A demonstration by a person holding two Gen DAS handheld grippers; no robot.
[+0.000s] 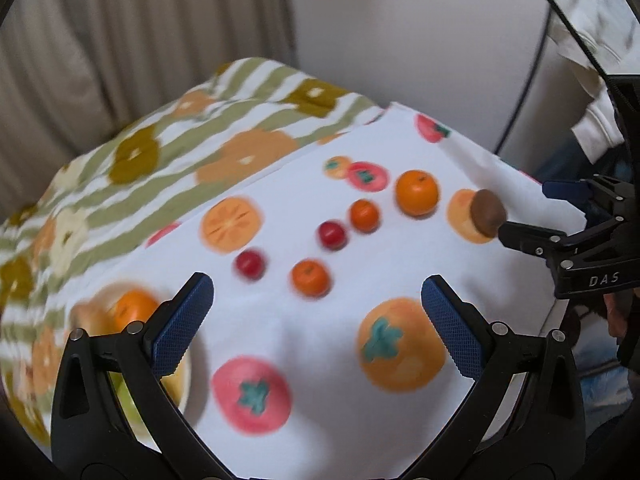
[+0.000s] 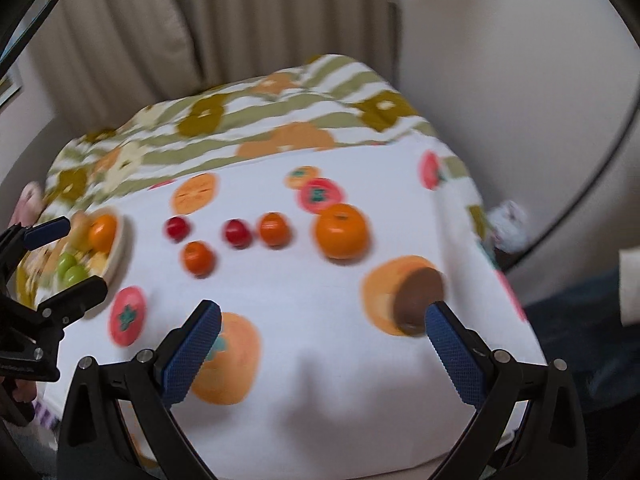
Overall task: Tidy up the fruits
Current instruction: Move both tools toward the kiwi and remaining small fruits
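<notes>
Loose fruits lie on a white fruit-print cloth [image 1: 304, 320]: a big orange [image 1: 417, 193], two small oranges [image 1: 364, 215] [image 1: 311, 277], two red cherries [image 1: 331, 235] [image 1: 249, 264] and a brown kiwi [image 1: 487, 212]. A bowl [image 2: 120, 248] at the left holds an orange [image 2: 102, 232] and green grapes [image 2: 70, 268]. My left gripper [image 1: 318, 312] is open and empty above the cloth, right of the bowl. My right gripper [image 2: 322, 332] is open and empty; its right finger pad [image 2: 448, 344] is beside the kiwi [image 2: 418, 300].
A green-striped orange-print fabric [image 1: 180, 148] covers the far side of the surface. Beige curtains [image 2: 220, 20] and a pale wall stand behind. The cloth drops off at its right edge [image 2: 516, 300]. A black cable [image 1: 532, 60] hangs at the right.
</notes>
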